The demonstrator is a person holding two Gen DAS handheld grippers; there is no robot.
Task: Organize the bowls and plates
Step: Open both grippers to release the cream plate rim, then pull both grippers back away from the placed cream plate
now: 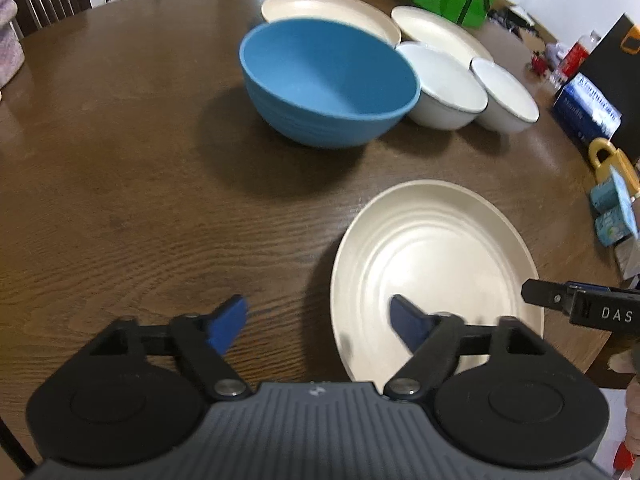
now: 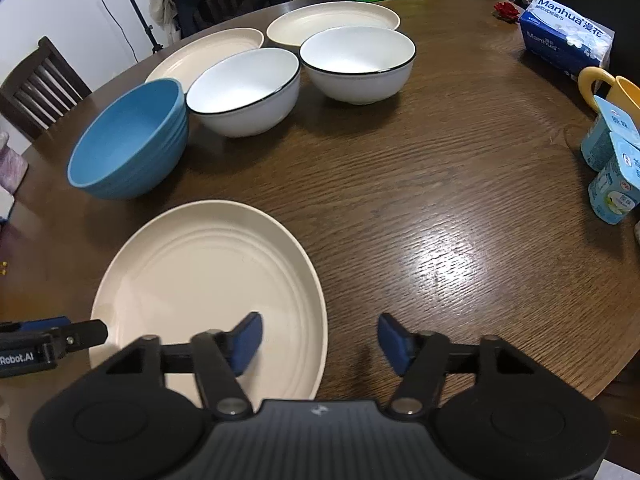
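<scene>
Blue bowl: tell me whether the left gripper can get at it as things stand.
Probably yes. The left gripper is open and holds nothing, and only bare table lies between it and the blue bowl; the near plate sits off to one side.

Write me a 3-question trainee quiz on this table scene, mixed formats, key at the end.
1. True or false: the blue bowl is stacked inside a white bowl.
2. How many cream plates lie on the table? A) one B) two C) three
3. Fill in: the near plate lies between the left hand-held gripper and the right hand-held gripper, and both stand ____ with nothing gripped.

Key: 1 false, it sits on the table beside the white bowl. 2 C, the near plate plus two far plates. 3 open.
</scene>
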